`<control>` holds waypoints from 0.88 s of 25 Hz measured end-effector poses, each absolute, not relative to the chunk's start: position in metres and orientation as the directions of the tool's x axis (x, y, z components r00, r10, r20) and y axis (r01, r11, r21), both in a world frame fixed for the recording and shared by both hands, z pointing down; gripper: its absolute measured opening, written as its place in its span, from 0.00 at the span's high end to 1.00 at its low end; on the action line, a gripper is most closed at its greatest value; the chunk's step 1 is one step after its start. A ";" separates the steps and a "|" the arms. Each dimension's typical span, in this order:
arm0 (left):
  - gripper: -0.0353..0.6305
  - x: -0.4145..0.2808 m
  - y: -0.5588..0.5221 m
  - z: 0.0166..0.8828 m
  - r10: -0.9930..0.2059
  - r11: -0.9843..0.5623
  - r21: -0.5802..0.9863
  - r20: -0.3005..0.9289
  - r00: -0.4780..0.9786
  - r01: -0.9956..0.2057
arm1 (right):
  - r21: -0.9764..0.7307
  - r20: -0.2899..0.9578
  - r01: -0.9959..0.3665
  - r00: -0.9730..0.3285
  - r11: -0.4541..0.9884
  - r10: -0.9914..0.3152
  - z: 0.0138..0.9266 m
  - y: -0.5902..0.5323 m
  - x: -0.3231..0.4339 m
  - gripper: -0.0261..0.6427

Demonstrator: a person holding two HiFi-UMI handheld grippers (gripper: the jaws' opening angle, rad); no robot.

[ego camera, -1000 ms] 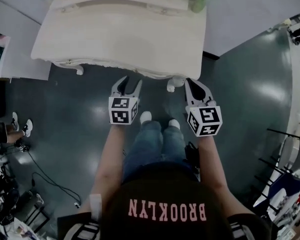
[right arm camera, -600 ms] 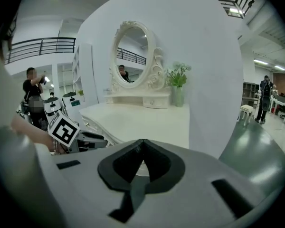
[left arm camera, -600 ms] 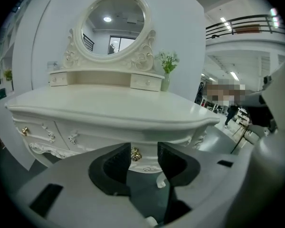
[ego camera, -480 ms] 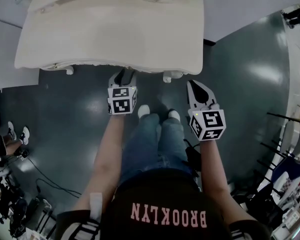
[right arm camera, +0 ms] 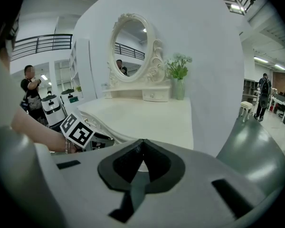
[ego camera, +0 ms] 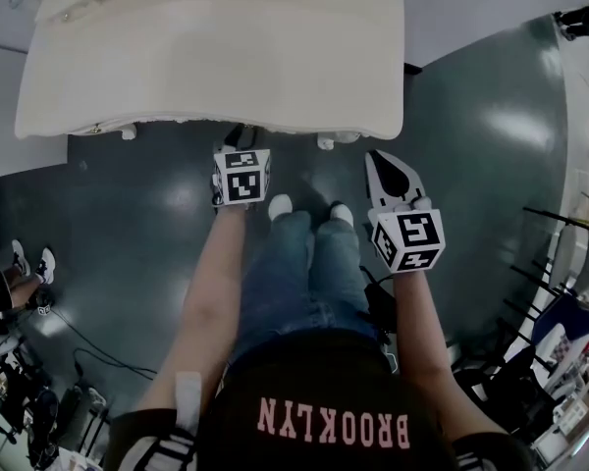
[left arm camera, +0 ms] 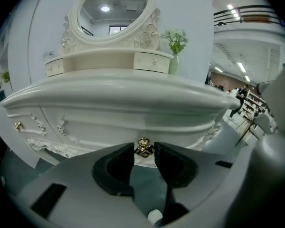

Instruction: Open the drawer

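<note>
A white dressing table (ego camera: pixel 216 57) stands in front of me. Its carved drawer front (left arm camera: pixel 133 122) carries a small brass knob (left arm camera: pixel 144 147). My left gripper (left arm camera: pixel 144 152) has reached under the table's front edge, and in the head view only its marker cube (ego camera: pixel 242 175) shows clearly. Its jaws have just been closing and stand either side of the knob, with a thin gap left. My right gripper (ego camera: pixel 386 168) hangs over the floor to the right of the table's front, jaws shut and empty; its tips (right arm camera: pixel 142 142) meet.
An oval mirror (left arm camera: pixel 113 8), small top drawers (left arm camera: pixel 152 61) and a vase of flowers (left arm camera: pixel 175 44) sit at the table's back. A second brass knob (left arm camera: pixel 18 126) is far left. My feet (ego camera: pixel 280 206) stand close to the table. Cables (ego camera: pixel 88 351) lie on the floor at left.
The left gripper has moved forward and down under the table's edge, and its jaws have narrowed around the knob. The right gripper has sunk a little.
</note>
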State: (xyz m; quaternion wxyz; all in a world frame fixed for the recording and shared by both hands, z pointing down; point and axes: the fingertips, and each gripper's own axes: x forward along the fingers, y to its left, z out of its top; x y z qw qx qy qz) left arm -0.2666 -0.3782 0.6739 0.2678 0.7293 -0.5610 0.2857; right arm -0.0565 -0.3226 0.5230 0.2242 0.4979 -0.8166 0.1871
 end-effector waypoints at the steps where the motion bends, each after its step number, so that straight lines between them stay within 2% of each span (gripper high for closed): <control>1: 0.76 -0.266 -0.380 0.675 -0.665 -0.236 0.070 0.715 0.214 -0.969 | -0.079 0.554 -0.897 -0.402 0.434 -0.729 0.524 -0.323 -0.057 0.97; 10: 0.76 -0.265 -0.380 0.674 -0.661 -0.254 0.066 0.716 0.223 -0.965 | -0.090 0.563 -0.913 -0.375 0.397 -0.736 0.526 -0.316 -0.052 0.97; 22: 0.77 -0.265 -0.378 0.671 -0.667 -0.250 0.054 0.714 0.213 -0.967 | -0.097 0.570 -0.903 -0.394 0.418 -0.721 0.525 -0.281 -0.047 0.97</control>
